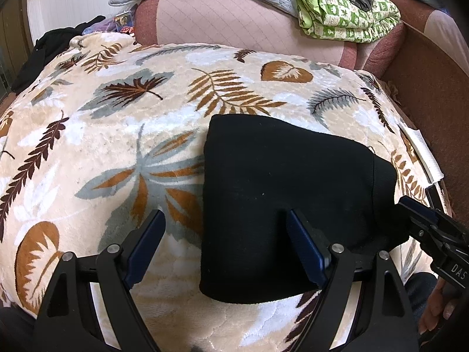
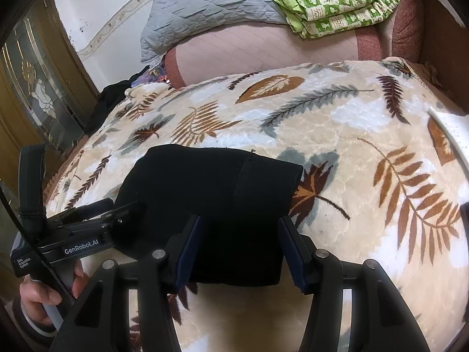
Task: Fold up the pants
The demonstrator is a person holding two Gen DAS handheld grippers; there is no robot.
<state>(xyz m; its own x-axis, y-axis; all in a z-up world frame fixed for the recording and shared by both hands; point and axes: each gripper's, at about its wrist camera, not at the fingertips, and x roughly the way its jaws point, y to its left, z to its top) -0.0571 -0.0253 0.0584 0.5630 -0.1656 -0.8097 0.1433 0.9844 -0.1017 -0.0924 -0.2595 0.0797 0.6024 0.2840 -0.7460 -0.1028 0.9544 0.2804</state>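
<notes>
The black pants (image 1: 272,187) lie folded into a compact rectangle on a cream blanket (image 1: 123,123) with a leaf pattern. My left gripper (image 1: 225,214) is open and straddles the left edge of the pants: one finger hangs over the blanket, the other over the black cloth. My right gripper (image 2: 239,220) is also open, low over the near part of the pants (image 2: 211,187), with cloth under the gap and neither pad pressing on it. Each gripper shows at the edge of the other's view, with a hand on its handle.
A pink cushioned back (image 1: 234,20) runs along the far side of the blanket. On it lie a green patterned quilt (image 1: 351,8) and a grey quilt (image 2: 205,8). Dark clothes (image 1: 52,44) sit at the far left, a white sheet (image 2: 451,129) at the right edge, a wooden door (image 2: 35,94) beyond.
</notes>
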